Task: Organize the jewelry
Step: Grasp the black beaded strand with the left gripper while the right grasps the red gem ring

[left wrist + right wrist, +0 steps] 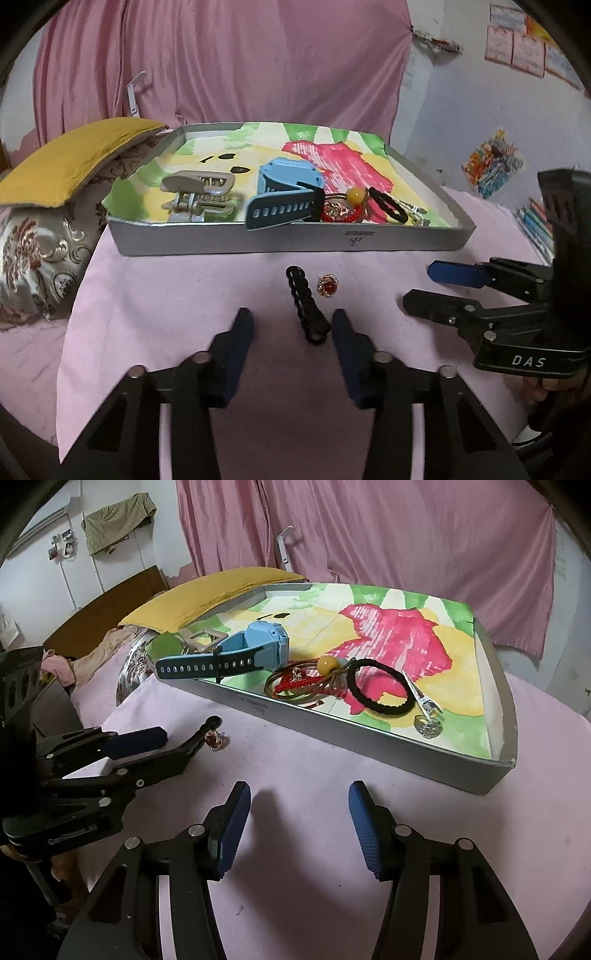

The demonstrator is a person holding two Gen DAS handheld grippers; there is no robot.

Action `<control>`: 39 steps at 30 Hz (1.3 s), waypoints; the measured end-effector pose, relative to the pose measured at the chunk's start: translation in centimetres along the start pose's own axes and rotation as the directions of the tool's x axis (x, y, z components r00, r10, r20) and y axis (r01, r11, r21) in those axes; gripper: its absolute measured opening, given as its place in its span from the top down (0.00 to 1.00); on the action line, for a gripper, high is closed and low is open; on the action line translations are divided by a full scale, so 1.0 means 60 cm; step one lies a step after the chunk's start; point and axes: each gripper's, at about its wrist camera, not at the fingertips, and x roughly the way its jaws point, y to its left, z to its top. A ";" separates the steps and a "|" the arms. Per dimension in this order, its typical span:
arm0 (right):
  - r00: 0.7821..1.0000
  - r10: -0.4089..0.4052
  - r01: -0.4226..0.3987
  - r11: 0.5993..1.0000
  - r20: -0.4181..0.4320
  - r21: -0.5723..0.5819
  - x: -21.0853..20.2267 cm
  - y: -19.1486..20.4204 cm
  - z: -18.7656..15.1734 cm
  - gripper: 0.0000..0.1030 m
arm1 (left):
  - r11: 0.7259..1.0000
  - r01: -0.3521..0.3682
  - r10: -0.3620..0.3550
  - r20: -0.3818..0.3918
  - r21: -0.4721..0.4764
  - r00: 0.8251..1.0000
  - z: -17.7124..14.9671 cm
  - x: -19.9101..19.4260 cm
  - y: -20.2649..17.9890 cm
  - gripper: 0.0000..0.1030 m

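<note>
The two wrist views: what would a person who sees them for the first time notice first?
First the grey tray at the back of the pink table, lined with a bright painted paper and holding a blue watch, a grey hair clip and a black hair tie. Next, the black beaded piece and red ring lying loose before the tray, just ahead of the open left gripper.

In the left wrist view, the shallow grey metal tray (236, 243) hides the lower edges of the things inside it behind its near wall, and the thin silver pieces at the tray's right end are too small to identify. In the right wrist view, the left gripper's black finger (184, 751) covers most of the black beaded hair clip (213, 722) in front of the tray, and the blue plastic watch (258, 646) hides much of the grey claw clip (195, 638) behind it.
</note>
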 end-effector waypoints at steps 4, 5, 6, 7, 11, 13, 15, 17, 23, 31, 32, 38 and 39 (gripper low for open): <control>1.000 -0.001 0.001 1.000 -0.004 -0.010 0.001 0.003 0.001 0.52 | 1.000 -0.009 0.009 -0.011 0.023 1.000 0.006 0.005 -0.008 0.83; 1.000 -0.001 0.001 1.000 -0.004 -0.014 0.001 0.004 0.003 0.52 | 0.999 -0.010 0.011 -0.013 0.031 1.000 0.007 0.006 -0.011 0.84; 1.000 -0.004 0.004 1.000 -0.003 -0.022 0.002 0.007 0.005 0.52 | 0.999 -0.011 0.011 -0.014 0.036 1.000 0.007 0.005 -0.012 0.86; 1.000 -0.005 0.004 1.000 -0.004 -0.028 0.004 0.008 0.007 0.52 | 0.999 -0.012 0.013 -0.014 0.039 1.000 0.006 0.005 -0.013 0.86; 1.000 0.004 -0.004 0.999 -0.003 -0.047 0.010 0.018 0.017 0.52 | 1.000 0.000 0.000 -0.017 0.016 1.000 0.007 0.005 -0.009 0.86; 1.000 0.006 -0.006 0.998 -0.002 -0.055 0.013 0.022 0.020 0.52 | 1.000 -0.003 0.003 -0.016 0.001 1.000 0.009 0.005 -0.003 0.86; 1.000 0.009 -0.009 0.998 0.002 -0.066 0.016 0.030 0.024 0.52 | 1.000 -0.009 0.009 -0.017 -0.013 1.000 0.010 0.004 0.004 0.86; 1.000 0.013 -0.013 0.997 0.002 -0.080 0.019 0.039 0.028 0.52 | 1.000 -0.002 0.002 -0.016 -0.027 1.000 0.010 0.002 0.011 0.86; 0.999 0.039 -0.040 0.991 -0.009 -0.128 0.032 0.062 0.039 0.60 | 0.998 -0.013 0.012 -0.022 -0.061 1.000 0.008 -0.002 0.030 0.86; 0.998 0.064 -0.067 0.979 -0.020 -0.192 0.043 0.090 0.047 0.72 | 0.994 -0.042 0.040 -0.022 -0.096 0.999 0.007 -0.006 0.051 0.86; 0.998 0.064 -0.067 0.978 -0.022 -0.196 0.045 0.091 0.048 0.72 | 0.994 -0.045 0.043 -0.022 -0.098 0.999 0.007 -0.007 0.052 0.86; 0.998 0.060 -0.064 0.972 -0.025 -0.226 0.052 0.105 0.054 0.86 | 0.994 -0.042 0.040 -0.020 -0.101 0.999 0.007 -0.007 0.055 0.86; 0.998 0.062 -0.067 0.971 -0.028 -0.229 0.052 0.107 0.055 0.90 | 0.994 -0.041 0.040 -0.020 -0.102 0.999 0.006 -0.007 0.055 0.86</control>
